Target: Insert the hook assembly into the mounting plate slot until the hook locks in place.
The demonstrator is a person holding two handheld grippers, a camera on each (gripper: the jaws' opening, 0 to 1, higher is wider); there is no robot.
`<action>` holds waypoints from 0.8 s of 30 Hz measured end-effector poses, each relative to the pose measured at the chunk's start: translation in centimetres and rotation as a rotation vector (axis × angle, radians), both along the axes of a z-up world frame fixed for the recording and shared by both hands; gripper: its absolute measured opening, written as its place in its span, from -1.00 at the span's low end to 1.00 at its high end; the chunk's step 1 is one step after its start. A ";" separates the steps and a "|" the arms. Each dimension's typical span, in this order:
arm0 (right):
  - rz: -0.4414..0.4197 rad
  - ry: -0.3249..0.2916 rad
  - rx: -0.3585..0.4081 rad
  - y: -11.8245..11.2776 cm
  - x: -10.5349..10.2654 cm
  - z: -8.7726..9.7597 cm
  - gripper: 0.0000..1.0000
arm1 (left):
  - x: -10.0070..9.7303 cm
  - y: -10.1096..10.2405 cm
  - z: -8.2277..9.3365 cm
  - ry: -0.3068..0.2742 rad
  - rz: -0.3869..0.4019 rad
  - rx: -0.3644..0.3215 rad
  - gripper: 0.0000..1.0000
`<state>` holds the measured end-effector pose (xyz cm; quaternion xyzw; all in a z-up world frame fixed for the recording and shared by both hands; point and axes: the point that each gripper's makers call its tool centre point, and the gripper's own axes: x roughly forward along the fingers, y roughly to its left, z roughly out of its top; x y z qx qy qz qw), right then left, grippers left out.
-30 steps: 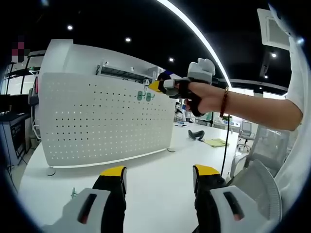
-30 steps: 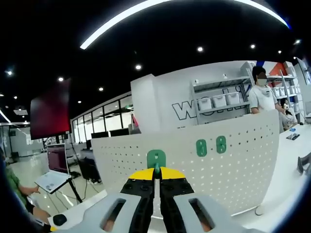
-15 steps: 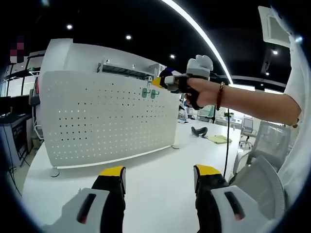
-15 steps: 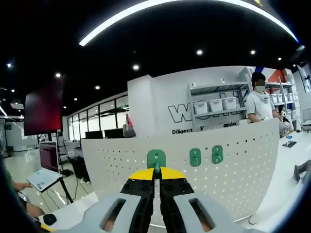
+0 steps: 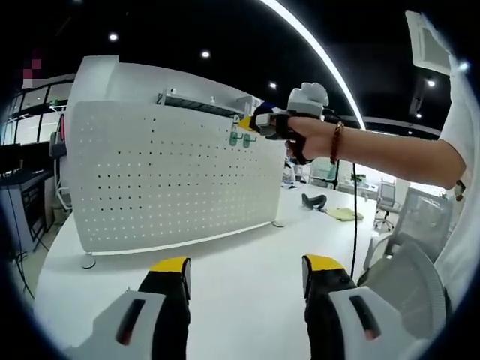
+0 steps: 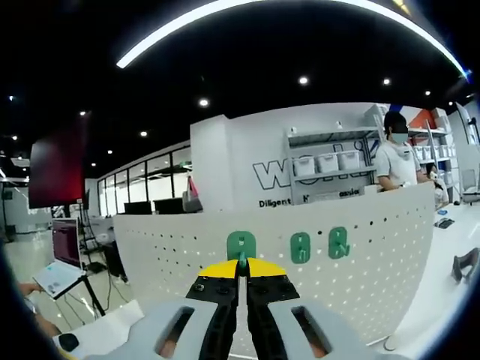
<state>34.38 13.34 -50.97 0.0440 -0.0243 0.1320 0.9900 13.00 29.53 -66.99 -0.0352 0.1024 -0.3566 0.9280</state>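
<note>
We hold the right gripper (image 6: 241, 264) closed on the green hook assembly (image 6: 241, 245), raised against the upper edge of the white perforated mounting plate (image 6: 375, 247), which stands upright on the white table (image 5: 240, 251). Two more green hooks (image 6: 319, 246) sit on the plate just beside it. Our left gripper (image 5: 244, 268) hangs wide open above the table, holding nothing.

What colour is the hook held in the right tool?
Green hook, clearest in the right gripper view.
</note>
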 end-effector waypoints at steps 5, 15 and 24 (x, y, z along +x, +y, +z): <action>0.002 0.007 -0.004 -0.1 0.7 -0.3 -0.98 | 0.2 0.3 -0.5 0.012 0.003 -0.007 0.24; -0.047 0.010 -0.029 -0.3 2.0 -0.3 -0.98 | 0.6 0.7 -1.3 0.037 -0.007 -0.010 0.25; -0.080 0.007 -0.058 0.1 3.2 0.0 -0.98 | 1.2 0.8 -1.7 0.046 -0.010 -0.029 0.28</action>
